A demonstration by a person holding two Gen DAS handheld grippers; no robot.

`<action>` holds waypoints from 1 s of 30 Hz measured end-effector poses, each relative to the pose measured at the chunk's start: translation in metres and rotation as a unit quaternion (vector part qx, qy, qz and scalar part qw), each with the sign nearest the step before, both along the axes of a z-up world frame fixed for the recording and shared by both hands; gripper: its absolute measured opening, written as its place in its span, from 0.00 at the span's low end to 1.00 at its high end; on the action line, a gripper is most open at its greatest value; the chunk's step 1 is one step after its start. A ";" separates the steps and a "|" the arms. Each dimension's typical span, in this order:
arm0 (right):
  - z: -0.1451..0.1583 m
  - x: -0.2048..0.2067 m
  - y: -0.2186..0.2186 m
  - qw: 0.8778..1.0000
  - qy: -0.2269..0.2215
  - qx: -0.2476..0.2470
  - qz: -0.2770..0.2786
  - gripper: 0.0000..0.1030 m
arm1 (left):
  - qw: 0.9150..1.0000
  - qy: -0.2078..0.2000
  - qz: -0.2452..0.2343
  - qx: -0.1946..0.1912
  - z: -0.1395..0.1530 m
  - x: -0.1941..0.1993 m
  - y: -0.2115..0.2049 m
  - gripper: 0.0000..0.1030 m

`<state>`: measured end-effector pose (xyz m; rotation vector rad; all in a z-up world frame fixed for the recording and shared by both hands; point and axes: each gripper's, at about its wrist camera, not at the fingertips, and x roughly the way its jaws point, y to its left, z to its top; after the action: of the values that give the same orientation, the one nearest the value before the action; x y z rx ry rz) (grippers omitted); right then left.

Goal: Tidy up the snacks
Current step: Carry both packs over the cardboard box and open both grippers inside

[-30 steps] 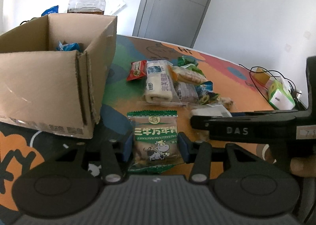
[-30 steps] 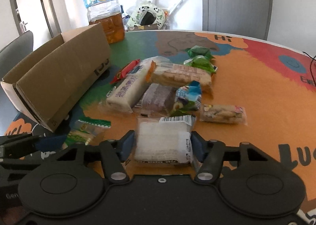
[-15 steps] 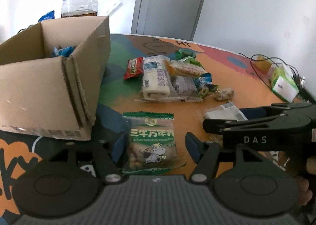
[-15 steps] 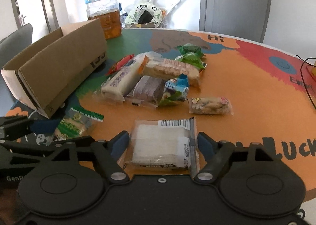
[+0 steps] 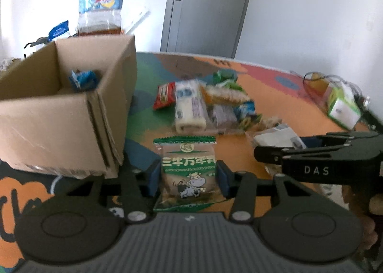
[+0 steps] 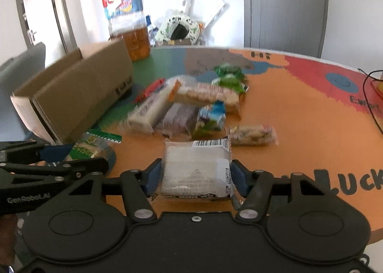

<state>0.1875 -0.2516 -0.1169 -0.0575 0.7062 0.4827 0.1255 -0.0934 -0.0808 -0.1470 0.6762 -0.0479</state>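
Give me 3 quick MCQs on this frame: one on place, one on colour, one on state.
1. Where does the cardboard box sit in the left wrist view?
A. left of the snack pile
B. right of the snack pile
C. on top of the pile

2. What colour is the top edge of the cow packet?
A. red
B. green
C. yellow

3. How is the right gripper?
A. open, nothing near
B. out of view
C. closed on the white packet

Answers: 1 A, the box stands left of the snack pile. 2 B, a green serrated strip. 3 C, both blue pads press the packet's sides.
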 end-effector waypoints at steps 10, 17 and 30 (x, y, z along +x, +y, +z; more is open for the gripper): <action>0.036 -0.006 0.013 0.999 -0.032 0.021 0.010 0.58 | 0.999 -0.054 0.002 -0.001 0.055 -0.010 0.011 0.46; 0.058 -0.009 0.022 0.998 -0.051 0.036 0.018 0.58 | 0.997 -0.074 0.014 0.006 0.079 -0.015 0.022 0.46; 0.090 -0.012 0.039 0.995 -0.078 0.060 0.024 0.58 | 0.995 -0.092 0.038 0.011 0.104 -0.024 0.045 0.46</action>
<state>0.1756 -0.2128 -0.0264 0.0004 0.5237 0.5589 0.1012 -0.0482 0.0227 -0.1450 0.4876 0.0189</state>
